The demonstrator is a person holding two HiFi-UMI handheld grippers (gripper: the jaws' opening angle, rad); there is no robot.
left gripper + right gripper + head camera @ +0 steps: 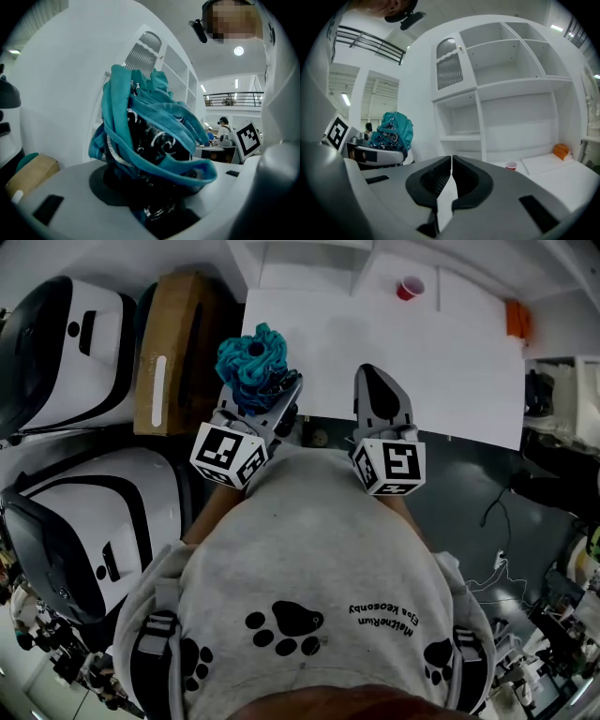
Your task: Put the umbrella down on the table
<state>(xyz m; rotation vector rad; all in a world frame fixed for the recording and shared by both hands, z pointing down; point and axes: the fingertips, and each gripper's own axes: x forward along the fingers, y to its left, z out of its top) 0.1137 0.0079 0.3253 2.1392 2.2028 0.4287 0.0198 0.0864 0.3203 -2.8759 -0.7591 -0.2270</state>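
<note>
The folded teal fabric umbrella with a black patterned lining [150,140] sits bunched and upright between the jaws of the left gripper [257,401], which are clamped on its lower end; in the head view it hangs at the near left corner of the white rectangular table [422,362], seemingly clear of the surface, though the angle leaves that uncertain; the right gripper [451,161] stands just beside it over the table's near edge, jaws pressed together with nothing between them; a small red plastic cup [410,288] stands at the table's far side, an orange block-like object [517,318] at its far right corner; a brown cardboard box [173,343] lies left of the table; white open shelving [511,93] rises behind.
</note>
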